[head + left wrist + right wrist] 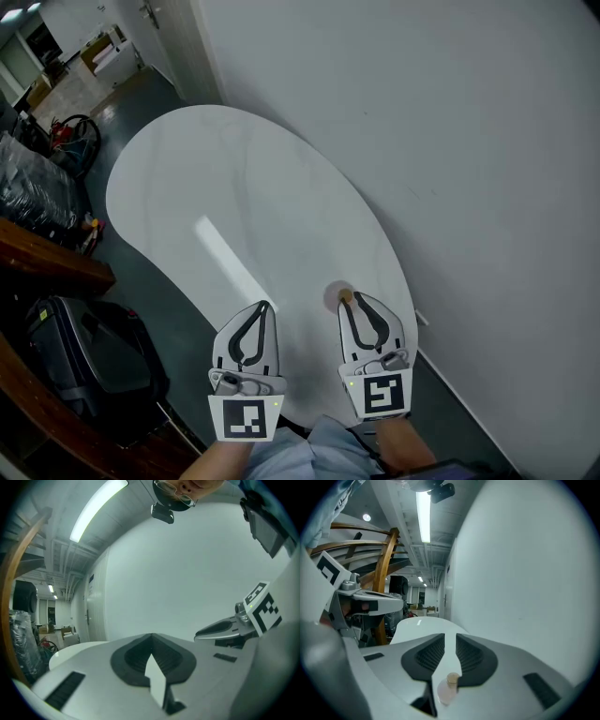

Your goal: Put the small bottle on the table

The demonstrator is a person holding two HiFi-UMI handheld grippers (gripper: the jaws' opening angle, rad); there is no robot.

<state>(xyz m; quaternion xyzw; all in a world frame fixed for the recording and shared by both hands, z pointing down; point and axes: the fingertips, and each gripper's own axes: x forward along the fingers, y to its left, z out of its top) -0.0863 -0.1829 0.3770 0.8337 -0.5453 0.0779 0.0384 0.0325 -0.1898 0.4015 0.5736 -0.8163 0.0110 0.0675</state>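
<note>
The small bottle, pale pink with a tan cap, stands on the white oval table near its near right edge. My right gripper hovers over it, and the bottle shows just left of the jaw tips. In the right gripper view the bottle rises in the gap between the jaws, behind the tips of the right gripper. Its cap lies by the right jaw's edge, and a white strip shows on its left. The jaws stand slightly apart. My left gripper is shut and empty over the table's front edge.
A white wall runs close along the table's right side. On the floor to the left are a dark case, a wooden rail and black wrapped goods. The table's front edge lies under both grippers.
</note>
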